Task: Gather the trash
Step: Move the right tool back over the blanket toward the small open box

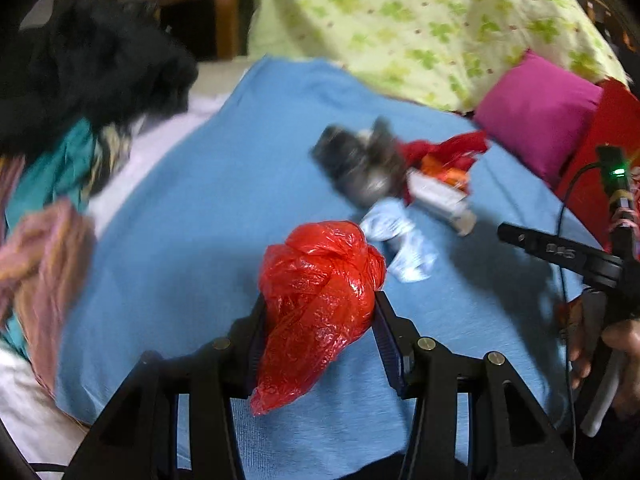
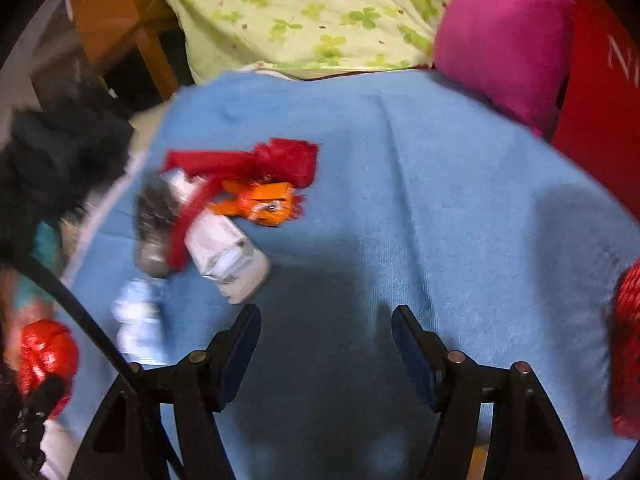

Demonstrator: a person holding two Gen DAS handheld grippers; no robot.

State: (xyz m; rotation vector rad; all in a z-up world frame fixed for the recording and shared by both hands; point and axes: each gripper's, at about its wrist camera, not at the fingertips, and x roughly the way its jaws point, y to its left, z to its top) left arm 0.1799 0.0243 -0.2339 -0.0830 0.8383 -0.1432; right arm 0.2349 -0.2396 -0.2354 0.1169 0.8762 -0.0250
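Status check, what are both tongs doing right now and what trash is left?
Left tongs shut on red bag. Right tongs open, empty. Wrappers on blue blanket. Nothing blocking.

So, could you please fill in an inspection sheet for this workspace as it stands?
Surface: blue blanket spread flat, mildly creased.
Job's things: red plastic bag gripped in the left tongs; loose pile of a white carton, orange wrapper, red wrapper, grey crumpled piece and pale blue scrap lying on the blanket.
Clutter: black garment and mixed clothes at the left edge.
Grippers: left tongs shut on the bag; right tongs open, holding nothing, above bare blanket.
Cables: black cable beside the right tool.
Surroundings: green floral pillow, magenta cushion, wooden furniture.
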